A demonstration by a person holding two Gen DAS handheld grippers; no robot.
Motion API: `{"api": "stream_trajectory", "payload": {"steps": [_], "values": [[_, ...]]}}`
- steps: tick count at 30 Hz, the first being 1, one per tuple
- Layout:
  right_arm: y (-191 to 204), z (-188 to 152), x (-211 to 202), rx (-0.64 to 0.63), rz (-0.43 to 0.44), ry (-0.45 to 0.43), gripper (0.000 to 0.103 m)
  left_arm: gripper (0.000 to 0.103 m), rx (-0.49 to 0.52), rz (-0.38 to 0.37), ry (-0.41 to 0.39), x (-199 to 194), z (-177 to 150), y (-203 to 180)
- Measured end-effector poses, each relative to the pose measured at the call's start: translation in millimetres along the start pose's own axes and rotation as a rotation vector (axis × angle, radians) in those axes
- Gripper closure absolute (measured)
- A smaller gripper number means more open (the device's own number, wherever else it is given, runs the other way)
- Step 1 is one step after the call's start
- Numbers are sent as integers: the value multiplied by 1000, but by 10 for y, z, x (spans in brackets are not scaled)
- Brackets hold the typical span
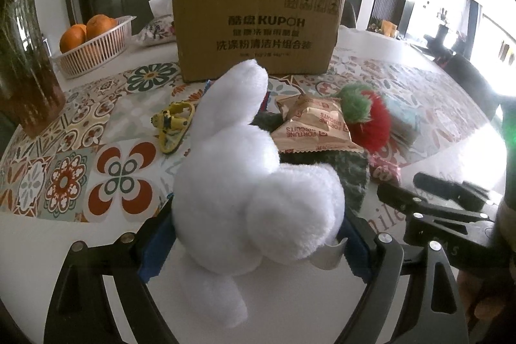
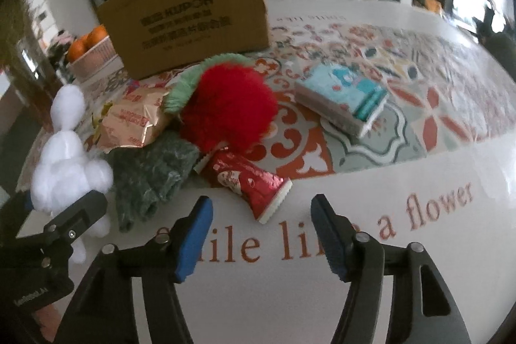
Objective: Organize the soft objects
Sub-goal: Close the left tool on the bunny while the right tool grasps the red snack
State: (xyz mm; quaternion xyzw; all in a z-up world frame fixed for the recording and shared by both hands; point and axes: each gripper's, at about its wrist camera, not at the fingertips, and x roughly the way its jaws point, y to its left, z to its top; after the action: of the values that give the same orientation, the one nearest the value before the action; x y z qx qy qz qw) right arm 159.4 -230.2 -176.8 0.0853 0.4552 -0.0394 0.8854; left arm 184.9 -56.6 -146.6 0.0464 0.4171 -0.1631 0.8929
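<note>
Left gripper (image 1: 254,244) at bottom centre of the left wrist view: jaws clamped on a white plush rabbit (image 1: 251,182), blue pads pressed into its flanks, ears pointing toward upper frame. In the right wrist view the same rabbit sits at far left, held off the tablecloth (image 2: 419,247).

Right gripper (image 2: 261,234) at bottom centre of its own view: jaws apart, nothing between the blue pads, only the printed lettering on the cloth below.

Beyond the pads, mid-frame: red snack packet (image 2: 254,182), dark green knit cloth (image 2: 151,176) to its left, red-and-green plush strawberry (image 2: 225,105) above, gold biscuit packets (image 2: 132,121) at its left, a teal tissue pack (image 2: 345,99) to the right.

Farther back, upper frame: cardboard box (image 1: 258,24) standing upright. Basket of oranges (image 1: 93,44) at upper left; yellow toy figure (image 1: 174,124) lying left of the rabbit.
</note>
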Motion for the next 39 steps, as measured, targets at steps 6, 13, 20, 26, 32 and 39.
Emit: {"api": "stream_trajectory", "payload": {"steps": [6,13,20,26,32,39], "values": [[101,106,99,-170,-29,-3,38,13,-5,37,-1,26,-12,-31],[204,185,212,-312,-24,-20,38,13,2,58,7,71,-18,-59],[260,153,190,-294,18,-14,76,13,-25,56,14,66,-5,-30],[232,94,63,-242,44,-22,80,14,-39,61,3,-26,-25,-21],[227,63,-158,-206,60,-58,80,14,-44,61,-25,-198,-33,-27],[212,147,-490,-167,77,-136,80,14,-42,59,-79,-488,42,-73]]}}
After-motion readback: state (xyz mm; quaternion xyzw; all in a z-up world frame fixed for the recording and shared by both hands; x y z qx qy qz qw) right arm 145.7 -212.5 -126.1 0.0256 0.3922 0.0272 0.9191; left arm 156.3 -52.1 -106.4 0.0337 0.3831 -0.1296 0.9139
